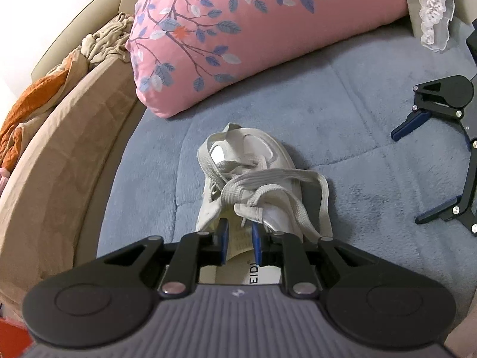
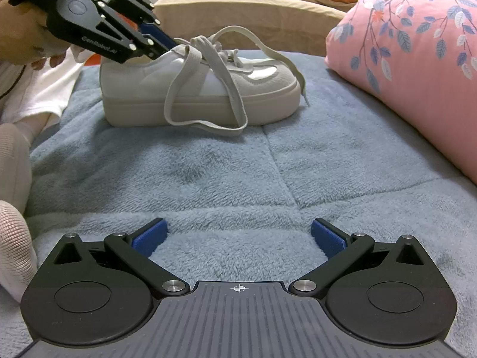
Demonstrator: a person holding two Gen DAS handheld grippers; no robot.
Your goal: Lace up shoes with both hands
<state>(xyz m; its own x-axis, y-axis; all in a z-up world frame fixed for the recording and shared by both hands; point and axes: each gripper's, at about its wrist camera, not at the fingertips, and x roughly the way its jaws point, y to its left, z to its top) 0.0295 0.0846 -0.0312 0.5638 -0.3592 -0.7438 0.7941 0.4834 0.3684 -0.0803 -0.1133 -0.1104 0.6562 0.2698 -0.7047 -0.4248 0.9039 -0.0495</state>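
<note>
A blue fleece blanket (image 2: 238, 173) covers a sofa seat, with a pink floral pillow (image 2: 417, 68) along the back. On it the grey-white platform shoe (image 2: 202, 89) stands upright, its flat grey laces (image 2: 190, 89) loose, one loop hanging down the near side to the blanket and an end trailing past the toe.

The left gripper (image 1: 240, 244) is at the shoe's heel opening, its blue pads narrowly apart with the tongue label between them; whether they actually pinch the tongue or collar I cannot tell. The right gripper (image 2: 238, 238) sits wide open and empty, low over the blanket, well apart from the shoe.

Probably best to steady the heel and send the right gripper for the hanging loop, gripping it flat.

The eyelets and any knot are too tangled to read.
</note>
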